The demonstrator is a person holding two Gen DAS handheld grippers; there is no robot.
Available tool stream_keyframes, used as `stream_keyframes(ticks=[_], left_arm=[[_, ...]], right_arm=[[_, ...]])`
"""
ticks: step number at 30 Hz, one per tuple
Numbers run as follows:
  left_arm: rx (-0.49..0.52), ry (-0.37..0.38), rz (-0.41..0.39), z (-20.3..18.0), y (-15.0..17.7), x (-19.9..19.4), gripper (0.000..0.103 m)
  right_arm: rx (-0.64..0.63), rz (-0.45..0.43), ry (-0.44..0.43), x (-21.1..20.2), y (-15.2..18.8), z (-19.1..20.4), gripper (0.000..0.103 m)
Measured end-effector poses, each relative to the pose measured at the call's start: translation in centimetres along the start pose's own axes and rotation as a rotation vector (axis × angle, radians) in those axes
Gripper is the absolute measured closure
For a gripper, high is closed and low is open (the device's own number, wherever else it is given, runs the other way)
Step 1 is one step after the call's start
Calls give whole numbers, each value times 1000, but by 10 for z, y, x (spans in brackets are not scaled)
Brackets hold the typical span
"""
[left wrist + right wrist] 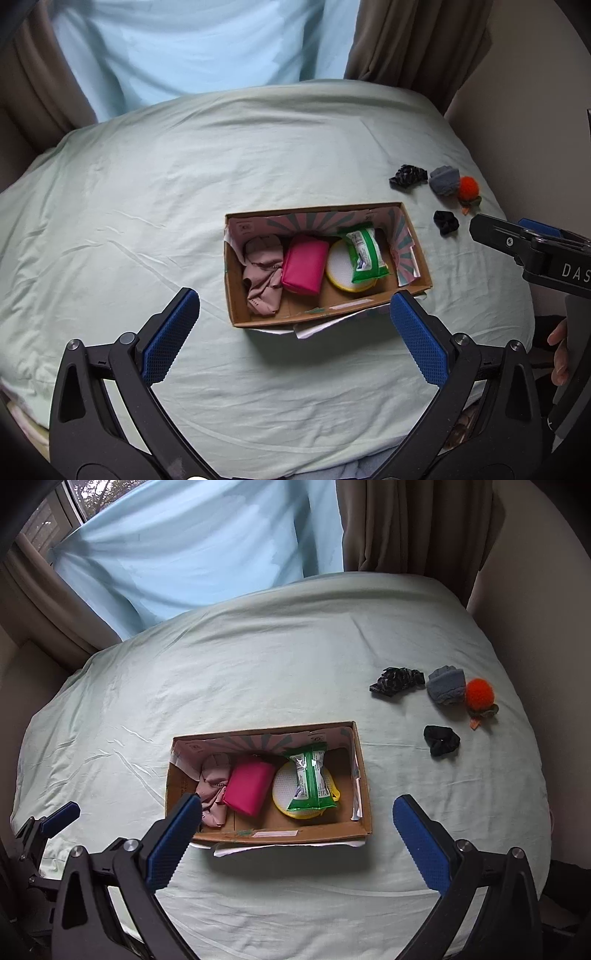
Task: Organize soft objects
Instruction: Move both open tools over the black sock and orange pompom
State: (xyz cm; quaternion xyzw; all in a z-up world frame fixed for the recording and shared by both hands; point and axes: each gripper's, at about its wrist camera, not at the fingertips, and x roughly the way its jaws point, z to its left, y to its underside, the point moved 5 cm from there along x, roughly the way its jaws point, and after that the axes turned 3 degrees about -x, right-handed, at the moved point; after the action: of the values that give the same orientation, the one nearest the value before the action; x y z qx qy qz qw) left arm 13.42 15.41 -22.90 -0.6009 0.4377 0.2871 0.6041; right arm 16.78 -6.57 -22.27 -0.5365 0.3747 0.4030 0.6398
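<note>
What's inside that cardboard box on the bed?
The cardboard box holds a crumpled pink cloth, a magenta pouch and a green wipes packet lying on a round yellow-rimmed thing, mostly covered.

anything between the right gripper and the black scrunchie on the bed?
Nothing visible. The right gripper is open over bare sheet, and the black scrunchie lies ahead to its right, apart from the cardboard box and the other loose pieces.

Black fingers (173, 332), blue ridged pads.

A cardboard box (269, 823) lies mid-bed (258, 664); four small soft things (445, 690) lie to its right.
</note>
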Motion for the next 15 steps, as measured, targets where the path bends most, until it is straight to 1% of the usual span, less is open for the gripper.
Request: stream_keyframes(ticks=[5, 8, 15], left_arm=[[17, -18, -45, -13, 9, -29, 0], [15, -7, -60, -26, 15, -39, 0], [7, 11, -99, -75, 16, -53, 0]], right_arm=[[-12, -71, 35, -43, 14, -6, 0], [1, -109, 22, -64, 24, -14, 0], [17, -194, 52, -105, 42, -59, 0]])
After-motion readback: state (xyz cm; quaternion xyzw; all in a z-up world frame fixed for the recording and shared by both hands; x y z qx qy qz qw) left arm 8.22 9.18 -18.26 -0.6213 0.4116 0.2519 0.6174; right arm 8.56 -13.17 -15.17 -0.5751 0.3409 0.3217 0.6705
